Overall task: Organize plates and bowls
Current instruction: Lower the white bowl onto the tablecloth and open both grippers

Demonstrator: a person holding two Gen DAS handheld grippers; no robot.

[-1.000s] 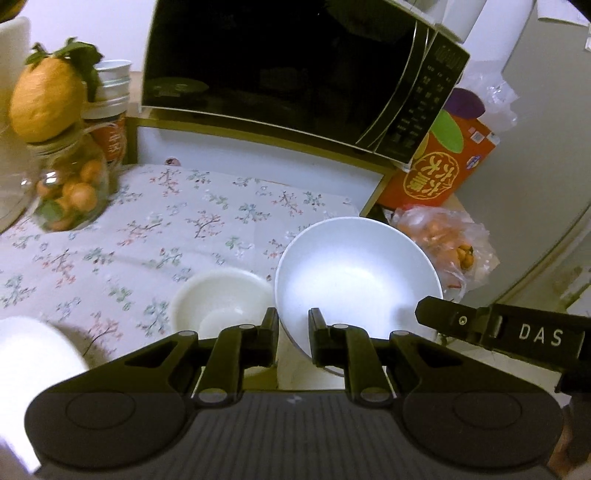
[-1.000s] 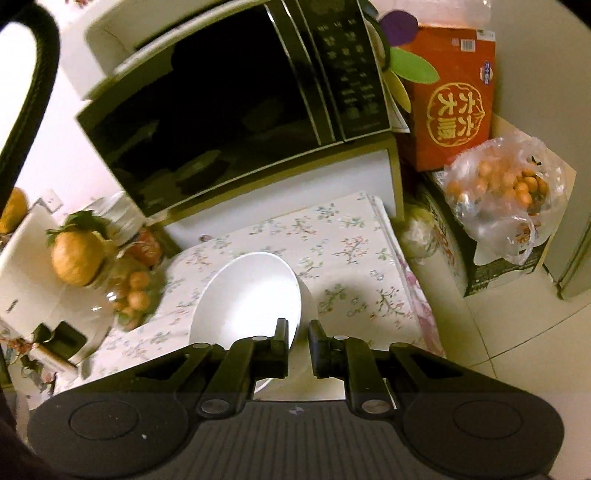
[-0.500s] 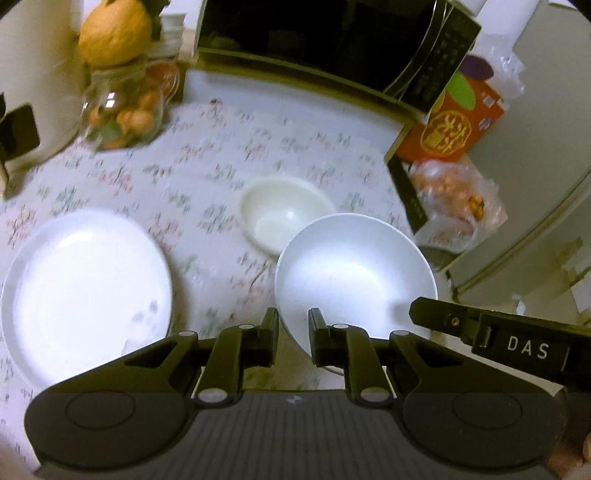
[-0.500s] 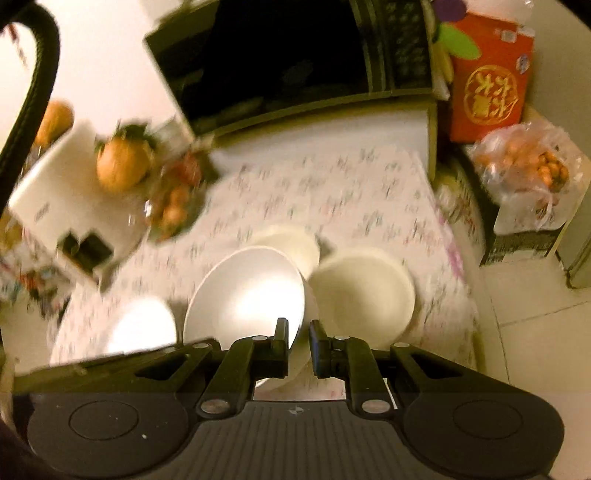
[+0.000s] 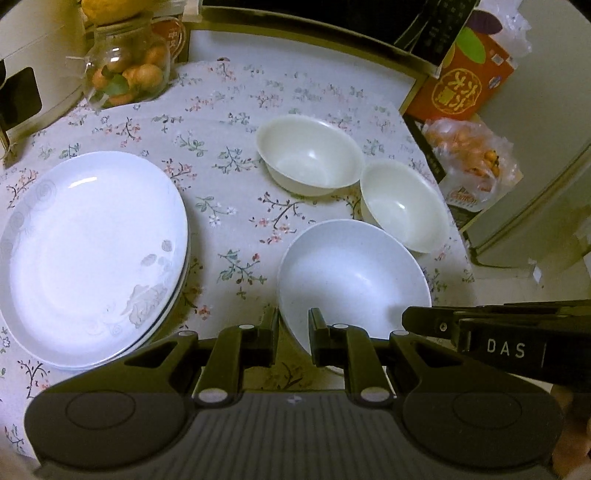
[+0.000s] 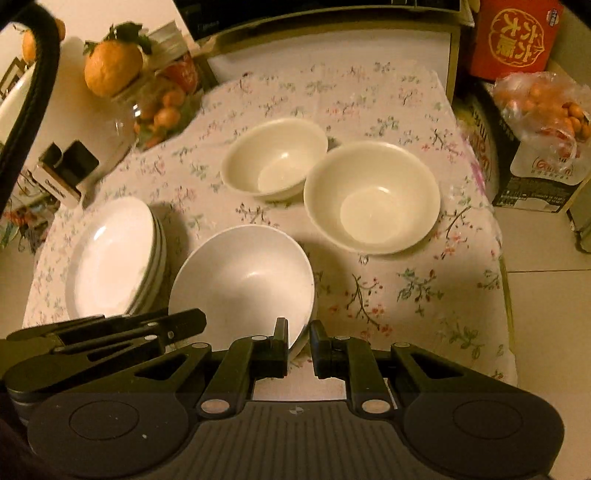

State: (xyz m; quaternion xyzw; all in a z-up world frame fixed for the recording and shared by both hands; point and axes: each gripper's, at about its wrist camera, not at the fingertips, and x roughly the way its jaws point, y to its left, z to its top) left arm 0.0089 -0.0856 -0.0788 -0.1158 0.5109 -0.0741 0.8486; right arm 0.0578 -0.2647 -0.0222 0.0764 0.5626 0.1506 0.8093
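Note:
A large white bowl (image 5: 352, 275) (image 6: 243, 280) is held above the floral tablecloth by both grippers. My left gripper (image 5: 293, 332) is shut on its near left rim. My right gripper (image 6: 298, 345) is shut on its near right rim. Two cream bowls (image 5: 310, 153) (image 5: 404, 205) stand side by side on the cloth beyond it, and they also show in the right wrist view (image 6: 275, 158) (image 6: 371, 195). A stack of white plates (image 5: 88, 225) (image 6: 114, 258) lies at the left.
A glass jar of small oranges (image 5: 127, 72) and a white appliance (image 5: 33, 70) stand at the back left. A microwave (image 5: 332, 18) spans the back. A red box (image 5: 465, 81) and a bag of oranges (image 5: 469, 158) sit off the table's right edge.
Both grippers have lifted and pulled back with the large bowl. The views now look down on the table, so the plates and the second cream bowl show.

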